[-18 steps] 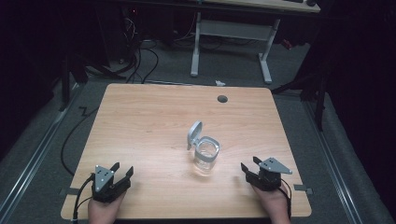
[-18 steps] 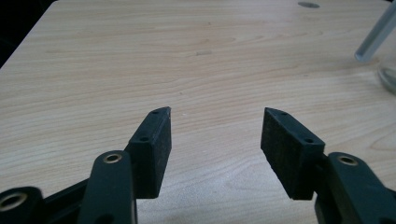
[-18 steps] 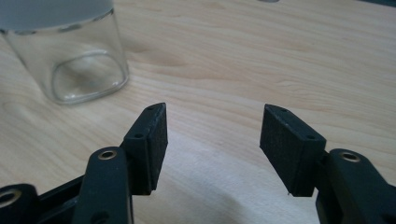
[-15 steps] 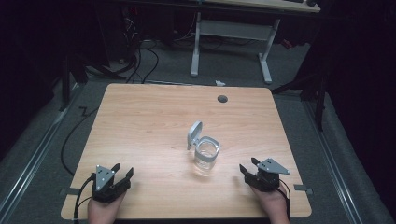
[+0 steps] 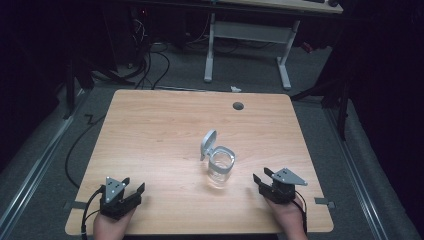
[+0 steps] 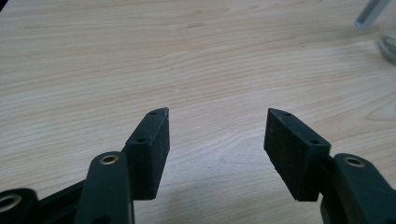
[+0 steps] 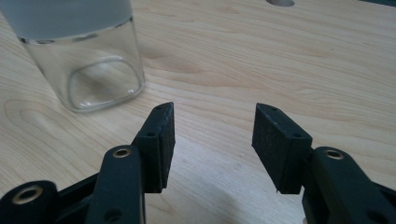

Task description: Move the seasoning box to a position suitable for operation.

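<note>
The glass jar (image 5: 220,167) with its hinged lid (image 5: 207,143) raised stands mid-table (image 5: 150,130). It should be approached squarely by the right gripper (image 5: 259,180) (jaws spread, empty); the left gripper (image 5: 134,189), likewise spread, waits far off.

On my high view the jar (image 5: 220,168) stands on the table (image 5: 150,130) just right of centre, its hinged lid (image 5: 207,144) tipped up at its upper left. My left gripper (image 5: 131,192) sits lower left, my right gripper (image 5: 261,181) lower right, near the jar. A cable hole (image 5: 238,106) lies toward the top.
</note>
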Tool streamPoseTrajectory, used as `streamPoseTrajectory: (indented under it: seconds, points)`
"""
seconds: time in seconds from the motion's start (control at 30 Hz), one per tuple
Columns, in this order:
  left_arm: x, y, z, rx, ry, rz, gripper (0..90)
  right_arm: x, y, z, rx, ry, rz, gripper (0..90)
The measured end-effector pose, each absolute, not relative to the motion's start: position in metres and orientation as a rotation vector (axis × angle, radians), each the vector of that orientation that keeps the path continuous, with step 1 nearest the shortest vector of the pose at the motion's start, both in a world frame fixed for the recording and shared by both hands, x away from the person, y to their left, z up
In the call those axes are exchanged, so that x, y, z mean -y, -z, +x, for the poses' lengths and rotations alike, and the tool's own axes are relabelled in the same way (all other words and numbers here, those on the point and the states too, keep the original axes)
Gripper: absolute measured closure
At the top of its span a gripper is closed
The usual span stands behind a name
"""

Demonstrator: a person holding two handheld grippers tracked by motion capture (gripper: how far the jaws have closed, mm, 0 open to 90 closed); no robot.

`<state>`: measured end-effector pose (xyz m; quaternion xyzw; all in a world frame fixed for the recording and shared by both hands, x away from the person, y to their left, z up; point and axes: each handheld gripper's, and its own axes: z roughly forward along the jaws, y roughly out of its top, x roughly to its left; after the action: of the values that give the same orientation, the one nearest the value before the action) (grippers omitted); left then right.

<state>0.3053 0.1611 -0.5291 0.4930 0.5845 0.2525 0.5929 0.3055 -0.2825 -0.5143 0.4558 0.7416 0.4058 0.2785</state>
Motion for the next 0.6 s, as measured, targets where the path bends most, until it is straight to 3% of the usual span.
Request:
streamPoseTrajectory:
  seconds: [0.13,0.43,0.53,0.6]
  points:
    - [-0.155,0.527,0.304,-1.335,-0.570,1.151,48.5,0.274,0.515,0.305,-2.012,-1.093,1.197,50.9]
    - [-0.150,0.525,0.299,-1.302,-0.556,1.166,53.5,0.261,0.514,0.298,-2.059,-1.081,1.170,59.5]
    - [-0.151,0.523,0.300,-1.308,-0.543,1.131,56.3,0.259,0.513,0.294,-2.075,-1.116,1.172,64.0]
    - [-0.149,0.524,0.301,-1.299,-0.528,1.130,59.1,0.256,0.514,0.294,-2.076,-1.143,1.198,71.7]
